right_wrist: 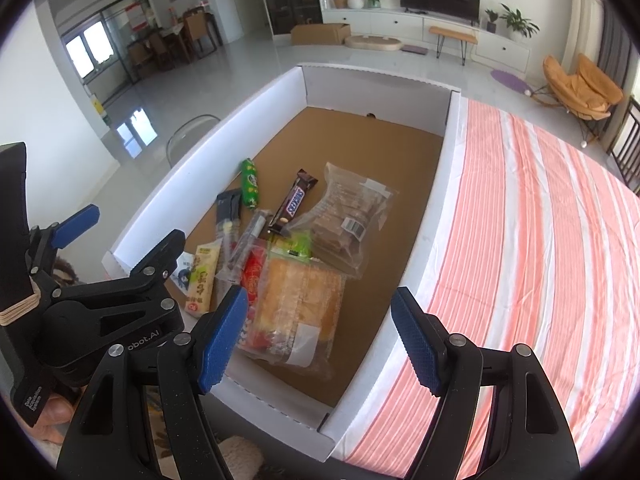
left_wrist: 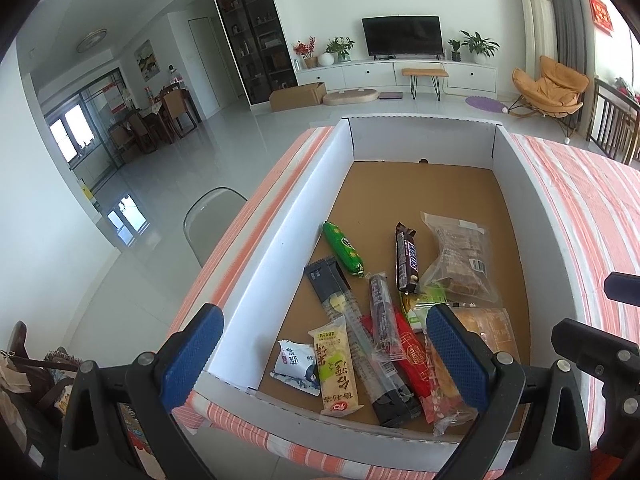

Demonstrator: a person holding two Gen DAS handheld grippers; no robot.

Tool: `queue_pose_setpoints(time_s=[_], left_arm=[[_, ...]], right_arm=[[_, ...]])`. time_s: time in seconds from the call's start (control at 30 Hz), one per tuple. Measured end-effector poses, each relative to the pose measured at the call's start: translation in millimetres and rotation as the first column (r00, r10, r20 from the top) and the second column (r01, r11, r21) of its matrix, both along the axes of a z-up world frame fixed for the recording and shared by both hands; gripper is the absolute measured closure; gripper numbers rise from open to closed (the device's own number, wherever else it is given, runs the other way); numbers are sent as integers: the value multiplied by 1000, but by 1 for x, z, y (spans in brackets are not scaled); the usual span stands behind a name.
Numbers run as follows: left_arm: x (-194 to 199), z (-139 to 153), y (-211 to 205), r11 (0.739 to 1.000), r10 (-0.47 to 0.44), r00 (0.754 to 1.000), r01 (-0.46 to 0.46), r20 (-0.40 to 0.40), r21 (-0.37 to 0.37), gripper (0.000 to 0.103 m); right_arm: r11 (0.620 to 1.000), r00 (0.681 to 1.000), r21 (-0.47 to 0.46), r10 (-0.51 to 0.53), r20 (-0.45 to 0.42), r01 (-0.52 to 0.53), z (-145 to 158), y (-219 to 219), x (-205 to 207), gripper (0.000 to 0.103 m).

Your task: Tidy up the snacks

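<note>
Daylight fills the room where I stand, pouring in from the windows (left_wrist: 72, 132) at far left and bouncing as white glare off the glossy floor (left_wrist: 132, 216), so both views are bright and slightly washed out. Shadows stay soft. My fisheye lenses bend straight edges hard and darken to black corners, though focus stays sharp throughout.
</note>
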State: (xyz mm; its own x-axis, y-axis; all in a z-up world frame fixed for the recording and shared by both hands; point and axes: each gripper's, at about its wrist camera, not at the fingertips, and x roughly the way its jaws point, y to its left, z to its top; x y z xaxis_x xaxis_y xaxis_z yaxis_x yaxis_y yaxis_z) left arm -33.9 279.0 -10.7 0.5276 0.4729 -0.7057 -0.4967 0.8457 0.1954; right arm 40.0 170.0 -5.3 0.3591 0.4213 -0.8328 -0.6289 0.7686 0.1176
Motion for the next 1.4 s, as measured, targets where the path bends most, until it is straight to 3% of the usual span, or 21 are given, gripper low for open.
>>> queue_pose_setpoints(time_s=[0.57, 0.9, 1.07, 1.4], left_arm=[[1, -3, 4, 1000, -1, 1000, 1, -1, -16, 2], [-4, -5, 18, 997, -25, 1000, 25, 6, -69, 2], [-1, -7, 23, 998, -30, 999, 28, -31, -52, 2], [-6, 1, 26, 998, -17, 1000, 16, -11, -62, 2]], right_arm=[[1000, 1000, -5, 15, 0, -15, -1, 9, -1, 26], [1000, 1000, -26, 6, 4, -6, -6, 17, -6, 26], [1000, 1000, -21, 3, 17, -3, -4, 16, -14, 26], [999, 1000, -26, 22, 19, -22, -6, 17, -21, 26]])
